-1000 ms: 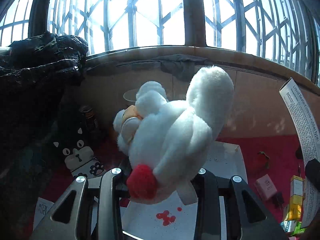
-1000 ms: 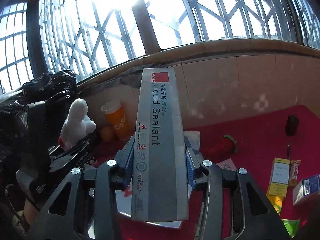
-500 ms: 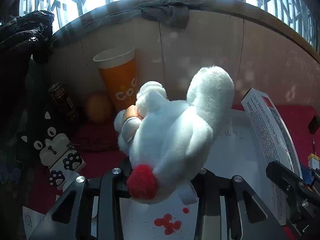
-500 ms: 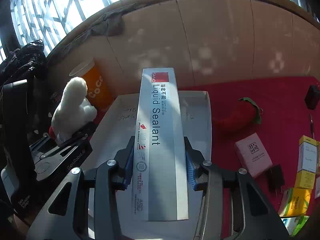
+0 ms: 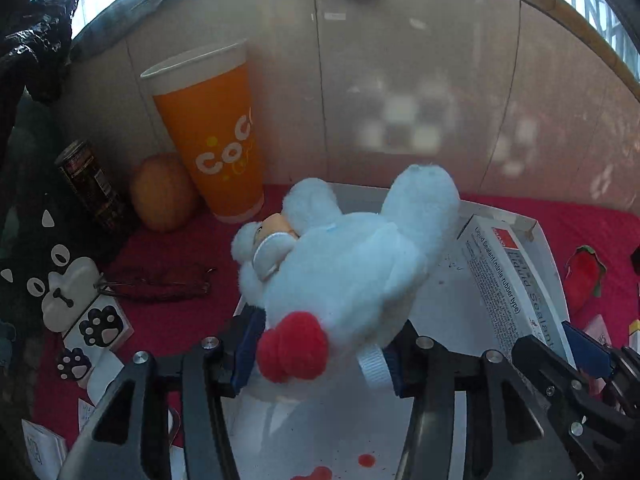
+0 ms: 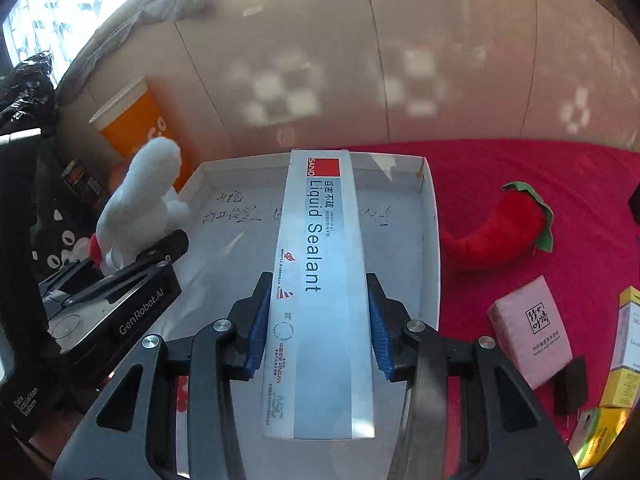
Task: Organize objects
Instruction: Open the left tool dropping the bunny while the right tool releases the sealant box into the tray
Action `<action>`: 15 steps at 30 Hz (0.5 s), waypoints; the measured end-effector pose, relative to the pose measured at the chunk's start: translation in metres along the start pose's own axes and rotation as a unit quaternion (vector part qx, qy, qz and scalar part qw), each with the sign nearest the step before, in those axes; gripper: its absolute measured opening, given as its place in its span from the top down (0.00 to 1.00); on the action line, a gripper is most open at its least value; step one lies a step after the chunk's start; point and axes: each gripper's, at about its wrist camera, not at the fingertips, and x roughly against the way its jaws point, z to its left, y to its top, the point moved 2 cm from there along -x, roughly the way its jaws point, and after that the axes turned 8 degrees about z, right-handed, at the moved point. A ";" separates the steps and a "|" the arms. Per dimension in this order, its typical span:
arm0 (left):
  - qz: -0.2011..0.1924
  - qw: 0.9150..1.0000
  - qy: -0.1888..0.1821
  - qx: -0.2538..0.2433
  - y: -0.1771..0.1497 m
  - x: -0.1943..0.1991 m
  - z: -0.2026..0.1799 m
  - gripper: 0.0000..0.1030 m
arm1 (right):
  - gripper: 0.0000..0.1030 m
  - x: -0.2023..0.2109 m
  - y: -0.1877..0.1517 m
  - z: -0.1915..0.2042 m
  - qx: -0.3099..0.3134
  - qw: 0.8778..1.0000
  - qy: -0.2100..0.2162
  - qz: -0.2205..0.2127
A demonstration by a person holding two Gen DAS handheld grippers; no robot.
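Both items were over the shallow white tray, evidently the collection point. The left hand-held gripper had just been opening; the white plush toy lay between its jaws, pads apparently clear of it. The right hand-held gripper had likewise just been opening, gaps showing either side of the Liquid Sealant box, which appeared released onto the tray. A red plush chilli remained on the red bench cover.

Red cloth surface; white tray centre, orange cup far left, plush chilli and pink box right.
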 end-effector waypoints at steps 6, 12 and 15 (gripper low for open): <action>-0.057 0.996 -0.048 0.047 -0.001 0.018 0.022 0.00 | 0.14 0.004 0.005 -0.010 -0.013 0.999 0.019 -0.024; -0.032 0.991 -0.127 0.035 -0.025 0.036 0.021 0.00 | 0.14 0.027 -0.001 -0.040 -0.055 0.996 0.045 -0.045; -0.016 0.988 -0.155 0.011 -0.050 0.041 0.003 0.00 | 0.14 0.050 -0.009 -0.057 -0.074 0.993 0.066 -0.060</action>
